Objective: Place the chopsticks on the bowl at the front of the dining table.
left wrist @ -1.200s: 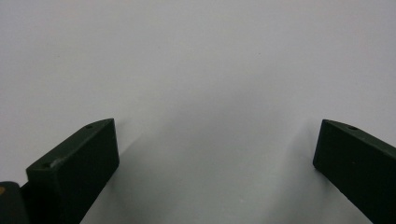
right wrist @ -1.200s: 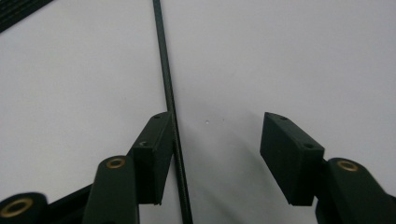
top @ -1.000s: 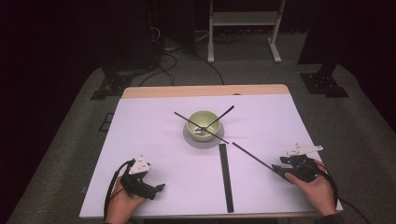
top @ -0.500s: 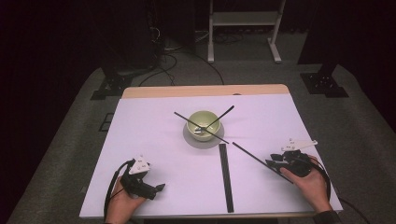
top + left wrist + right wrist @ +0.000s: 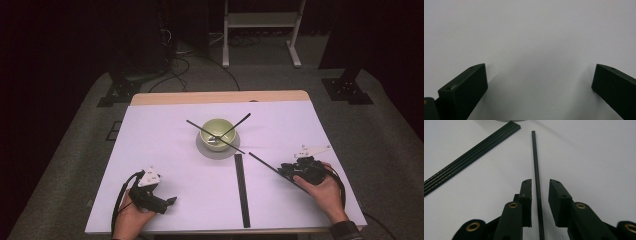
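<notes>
Right tool (image 5: 540, 202): jaws closing around the thin rod (image 5: 535, 167), lined up lengthwise between them; seemingly not yet pinching
Left tool (image 5: 539, 82): wide open, empty, parked on desk (image 5: 529, 32)

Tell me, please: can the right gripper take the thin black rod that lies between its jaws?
Probably yes. The thin black rod lies between the jaws of the right gripper, which have just been closing. Small gaps remain and nothing blocks it.

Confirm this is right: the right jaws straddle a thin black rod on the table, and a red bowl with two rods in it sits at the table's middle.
One thing is wrong: the bowl is pale green, not red, as the high view shows. The rest stands: the right gripper has its jaws either side of the thin rod, and two rods lean in the bowl.
</notes>
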A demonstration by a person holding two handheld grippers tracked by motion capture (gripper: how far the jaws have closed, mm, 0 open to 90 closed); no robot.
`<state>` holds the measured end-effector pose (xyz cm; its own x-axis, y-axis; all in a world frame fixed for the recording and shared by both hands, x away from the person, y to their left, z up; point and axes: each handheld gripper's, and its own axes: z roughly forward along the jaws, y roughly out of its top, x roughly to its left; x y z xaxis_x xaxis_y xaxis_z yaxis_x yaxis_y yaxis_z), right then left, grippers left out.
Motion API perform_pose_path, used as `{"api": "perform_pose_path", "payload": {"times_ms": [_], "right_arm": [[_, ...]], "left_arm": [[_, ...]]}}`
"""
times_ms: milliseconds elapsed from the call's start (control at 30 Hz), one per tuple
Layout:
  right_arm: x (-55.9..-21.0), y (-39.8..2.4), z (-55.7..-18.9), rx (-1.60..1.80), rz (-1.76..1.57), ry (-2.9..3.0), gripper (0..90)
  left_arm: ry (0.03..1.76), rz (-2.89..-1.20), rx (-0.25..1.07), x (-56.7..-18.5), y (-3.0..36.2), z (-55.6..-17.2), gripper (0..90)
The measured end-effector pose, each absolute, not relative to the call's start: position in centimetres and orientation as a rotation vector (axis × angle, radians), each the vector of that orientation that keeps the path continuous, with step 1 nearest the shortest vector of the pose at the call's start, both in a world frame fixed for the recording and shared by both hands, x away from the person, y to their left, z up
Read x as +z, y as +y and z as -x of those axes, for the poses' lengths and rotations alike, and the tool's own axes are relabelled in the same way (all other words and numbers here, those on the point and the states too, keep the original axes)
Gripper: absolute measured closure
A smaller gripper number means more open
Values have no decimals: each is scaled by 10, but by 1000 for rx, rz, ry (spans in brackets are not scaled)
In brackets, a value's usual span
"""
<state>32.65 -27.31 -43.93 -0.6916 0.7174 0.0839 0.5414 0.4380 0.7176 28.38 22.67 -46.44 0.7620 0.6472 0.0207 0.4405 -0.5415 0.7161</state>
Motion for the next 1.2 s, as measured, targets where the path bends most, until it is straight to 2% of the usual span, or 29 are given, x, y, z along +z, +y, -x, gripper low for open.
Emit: {"api": "perform_pose_path", "payload": {"times_ms": [267, 600, 767, 1200], "right_arm": [[-442, -263, -336, 1076, -1098, 2471, 784], [-449, -259, -343, 1029, -1108, 2500, 796], [-451, -258, -343, 1020, -1114, 2505, 840], [-452, -259, -344, 1053, -1137, 2513, 855]], "left_arm": [[809, -2231, 368, -464, 227, -284, 0], [809, -2231, 368, -464, 227, -284, 0], [809, -2231, 369, -464, 227, -284, 0], [808, -2232, 368, -464, 227, -284, 0]]}}
